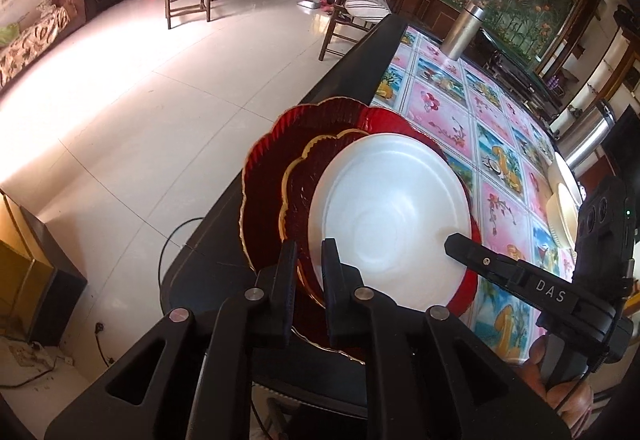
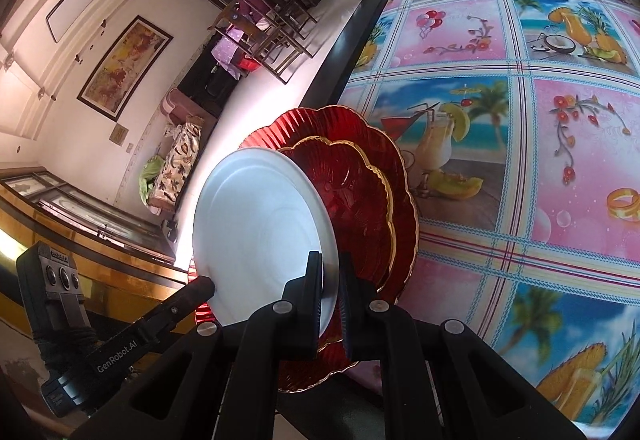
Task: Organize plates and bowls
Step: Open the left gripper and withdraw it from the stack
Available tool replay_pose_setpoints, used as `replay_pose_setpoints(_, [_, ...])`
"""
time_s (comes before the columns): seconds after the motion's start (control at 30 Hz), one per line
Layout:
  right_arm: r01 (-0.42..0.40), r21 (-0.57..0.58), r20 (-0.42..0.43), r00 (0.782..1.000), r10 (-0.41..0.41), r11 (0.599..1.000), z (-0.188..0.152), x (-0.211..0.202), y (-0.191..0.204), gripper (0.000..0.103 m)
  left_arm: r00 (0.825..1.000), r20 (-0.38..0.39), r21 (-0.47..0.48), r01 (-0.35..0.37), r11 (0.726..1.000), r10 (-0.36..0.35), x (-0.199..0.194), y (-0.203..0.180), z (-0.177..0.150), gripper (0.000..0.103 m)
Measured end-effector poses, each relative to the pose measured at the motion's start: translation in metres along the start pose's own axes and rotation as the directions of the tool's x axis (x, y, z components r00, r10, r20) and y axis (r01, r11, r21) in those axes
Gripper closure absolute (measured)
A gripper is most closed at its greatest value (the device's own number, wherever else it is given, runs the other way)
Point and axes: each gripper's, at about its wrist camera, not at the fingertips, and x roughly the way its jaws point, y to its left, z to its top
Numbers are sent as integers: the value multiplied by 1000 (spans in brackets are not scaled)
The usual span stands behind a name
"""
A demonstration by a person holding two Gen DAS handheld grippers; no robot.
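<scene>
1. The stack sits at the dark edge of the table point(image 1: 360, 51), on the side nearest me. It is a big red plate point(image 1: 264, 179) at the bottom, a small red plate point(image 1: 300, 195) with a gold rim on it, and a white plate point(image 1: 392, 224) on top.
2. The white plate is off-centre on the red ones. From the right wrist it looks tilted against them, but I can't tell whether it is clear of them.
3. My right gripper point(image 2: 331, 276) is all but closed, its pads pinching the near rim of the white plate, one finger over the rim and one under.
4. My left gripper point(image 1: 310, 264) stands a narrow gap apart. The gold rim of the small red plate and the white plate's edge lie in that gap. I can't tell whether the pads actually press on them.
5. The two grippers come at the stack from opposite sides, and each shows in the other's camera.
6. Further along the flowered cloth point(image 1: 492, 143) a steel flask point(image 1: 464, 31) stands upright, well apart from the stack.
7. Some pale dishes point(image 1: 564, 199) lie at the far right, partly hidden behind the right gripper.
</scene>
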Motion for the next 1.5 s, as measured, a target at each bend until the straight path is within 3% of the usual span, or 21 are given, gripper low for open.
replay_pose_setpoints(0.2, [24,-13,-4,1000,-24,1000,4,5,-2,90,985,96,27,-145,989,142,-13,4,2,90])
replay_pose_setpoints(0.3, [81,-76,36,996,-79,994,2,-2,6,86,964,163,31,-216,976,209,-22,4,4,72])
replay_pose_setpoints(0.37, [124,-116,76,990,-116,985,0,-12,11,66,945,218,32,-257,966,244,-30,1,5,55])
replay_pose_setpoints(0.47, [160,-154,137,981,-139,975,1,-31,15,59,922,290,53,-284,957,258,-41,-10,5,47])
replay_pose_setpoints(0.53, [157,-155,186,974,-128,975,2,-45,13,58,916,318,82,-286,955,247,-44,-21,5,46])
replay_pose_setpoints(0.7, [154,-105,282,952,-119,982,6,-78,-9,52,923,330,170,-264,949,198,-40,-54,3,46])
replay_pose_setpoints(1.07, [202,48,348,915,-206,978,4,-131,-85,50,941,328,345,-196,918,78,-36,-141,-11,46])
replay_pose_setpoints(1.5, [205,212,441,853,-280,956,-11,-207,-167,50,959,283,481,-158,863,18,-23,-219,-29,46])
